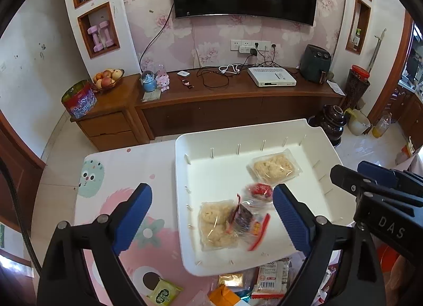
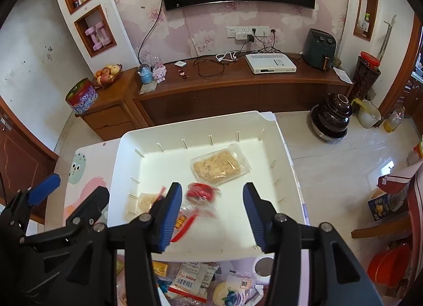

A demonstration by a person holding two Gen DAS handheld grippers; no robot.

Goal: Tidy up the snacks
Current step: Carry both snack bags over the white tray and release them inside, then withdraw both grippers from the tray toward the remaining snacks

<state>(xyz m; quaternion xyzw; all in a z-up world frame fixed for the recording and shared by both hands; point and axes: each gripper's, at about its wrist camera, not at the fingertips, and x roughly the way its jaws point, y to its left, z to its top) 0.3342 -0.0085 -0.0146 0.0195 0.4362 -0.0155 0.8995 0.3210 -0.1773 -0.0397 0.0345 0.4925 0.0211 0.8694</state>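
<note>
Counter [image 1: 111, 200]: lower left, carried the white bin [image 1: 182, 200].
Bin: centre frame, held loose snack packets [image 1: 238, 221].
Left tongs [image 1: 211, 216]: wide open, empty.
Right tongs [image 2: 212, 213]: parted, empty.
Risk: packets probably piling together unsorted; crushing possible.

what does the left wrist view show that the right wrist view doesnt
Only the left wrist view shows a green snack packet on the mat and the whole pale snack pack at the tray's near-left. Only the right wrist view shows a red basin on the floor and a blueberry-print packet. Both show the white tray, the far pale snack pack, a red-wrapped snack and both open claws, left claw, right claw.
</note>
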